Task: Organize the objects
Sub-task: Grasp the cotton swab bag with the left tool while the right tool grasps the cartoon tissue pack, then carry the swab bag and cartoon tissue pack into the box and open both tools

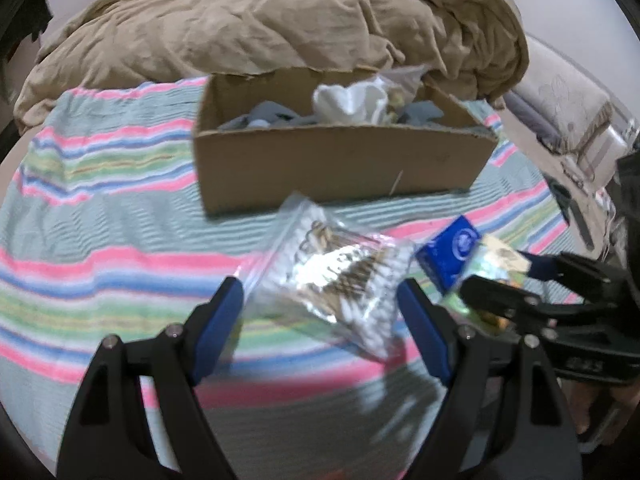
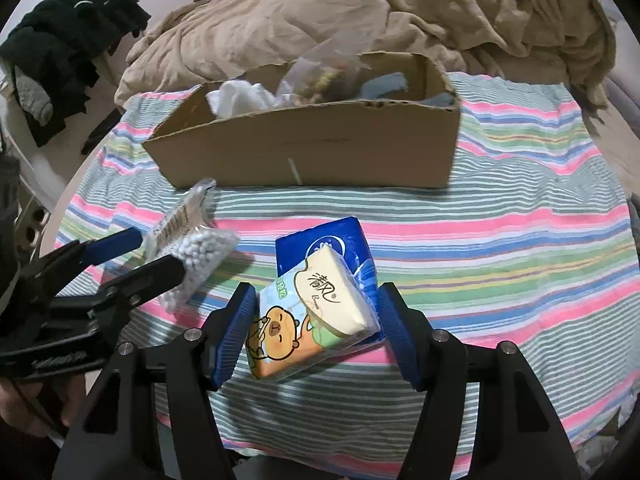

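A clear bag of cotton swabs [image 1: 332,276] sits between the blue pads of my left gripper [image 1: 320,312], held above the striped sheet; it also shows in the right wrist view [image 2: 192,248]. My right gripper [image 2: 316,332] is shut on two tissue packs, a cartoon-bear pack [image 2: 304,320] on top of a blue pack [image 2: 340,248]. In the left wrist view the blue pack [image 1: 452,252] and right gripper [image 1: 500,280] are just right of the swab bag. An open cardboard box [image 1: 340,160] stands behind, also in the right wrist view [image 2: 312,148].
The box holds white cloth [image 1: 352,102], grey items and a clear bag [image 2: 324,72]. A tan blanket [image 1: 260,20] is heaped behind it. Dark clothes [image 2: 68,40] hang at the far left. The striped sheet [image 2: 500,260] covers the bed.
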Motion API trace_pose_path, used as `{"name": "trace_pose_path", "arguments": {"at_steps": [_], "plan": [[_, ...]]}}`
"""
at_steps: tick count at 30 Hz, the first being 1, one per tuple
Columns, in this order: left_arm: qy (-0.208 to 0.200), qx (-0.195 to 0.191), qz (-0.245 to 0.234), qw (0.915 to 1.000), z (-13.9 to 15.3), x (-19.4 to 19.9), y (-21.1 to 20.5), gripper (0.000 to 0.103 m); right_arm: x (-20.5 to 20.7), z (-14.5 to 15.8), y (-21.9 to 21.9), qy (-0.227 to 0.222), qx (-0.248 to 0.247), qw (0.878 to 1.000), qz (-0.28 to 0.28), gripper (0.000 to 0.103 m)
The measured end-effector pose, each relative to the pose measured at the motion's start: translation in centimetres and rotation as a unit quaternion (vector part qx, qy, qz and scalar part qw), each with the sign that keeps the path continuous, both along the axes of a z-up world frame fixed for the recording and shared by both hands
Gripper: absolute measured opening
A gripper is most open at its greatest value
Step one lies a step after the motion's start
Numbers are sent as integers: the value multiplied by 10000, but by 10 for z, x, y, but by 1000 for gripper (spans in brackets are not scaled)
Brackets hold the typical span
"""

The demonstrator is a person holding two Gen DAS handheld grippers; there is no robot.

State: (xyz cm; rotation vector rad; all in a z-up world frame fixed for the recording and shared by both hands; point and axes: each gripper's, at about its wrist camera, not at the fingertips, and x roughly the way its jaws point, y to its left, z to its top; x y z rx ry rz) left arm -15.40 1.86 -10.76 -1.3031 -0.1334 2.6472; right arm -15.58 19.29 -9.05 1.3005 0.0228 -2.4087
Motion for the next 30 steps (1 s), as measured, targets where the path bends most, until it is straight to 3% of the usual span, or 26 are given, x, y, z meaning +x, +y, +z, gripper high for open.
{"name": "trace_pose_path", "arguments": {"at_steps": [5, 10, 16, 18, 19, 20, 25, 30], "plan": [[167, -133, -166, 9996, -1, -8, 6, 83, 2, 6, 8, 74, 26, 9999, -106, 68], [176, -23, -270, 9995, -4, -6, 6, 70, 10, 13, 7, 328, 322, 9987, -203, 73], [126, 163, -490, 9986, -4, 0, 11, 70, 18, 5, -5, 307, 485, 9984, 20, 73], [124, 83, -617, 9980, -4, 3, 16, 70, 19, 1, -9, 300, 535, 9981, 93, 63], [130, 50, -619, 9980, -4, 3, 17, 71, 20, 0, -10, 288, 553, 9980, 111, 49], [123, 22, -605, 9981, -3, 3, 18, 71, 20, 0, -10, 284, 565, 9980, 93, 45], [137, 88, -584, 9982, -1, 4, 17, 66, 24, 10, 0, 437, 541, 9976, -19, 35], [164, 207, -504, 9984, 2, 10, 12, 62, 23, 17, 17, 394, 290, 9988, -28, 31]]}}
